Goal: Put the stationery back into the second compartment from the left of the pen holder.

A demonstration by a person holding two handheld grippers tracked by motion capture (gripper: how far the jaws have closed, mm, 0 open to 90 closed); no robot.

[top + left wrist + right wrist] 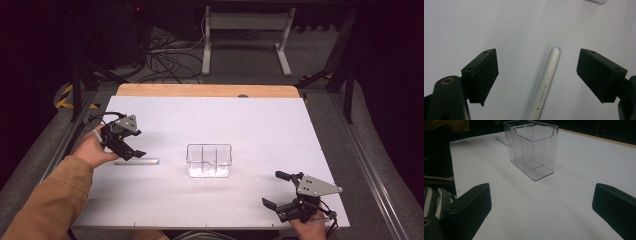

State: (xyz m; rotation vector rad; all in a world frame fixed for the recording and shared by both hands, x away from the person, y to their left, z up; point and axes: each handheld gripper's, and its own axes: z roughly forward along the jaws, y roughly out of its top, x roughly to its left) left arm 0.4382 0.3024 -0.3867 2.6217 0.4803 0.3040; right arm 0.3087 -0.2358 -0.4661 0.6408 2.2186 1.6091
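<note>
The left gripper [537, 77], jaws spread and holding nothing, straddles the silver pen [546, 83] lying flat on the white table [250, 125] left of the clear box [209, 160]; closing off-centre could roll the pen away, while the right gripper [280, 192] waits open.

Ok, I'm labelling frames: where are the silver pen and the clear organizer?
silver pen [547, 82], left gripper view, middle of its barrel, by the printed lettering.
clear organizer [209, 147], high view, its near top rim.
</note>
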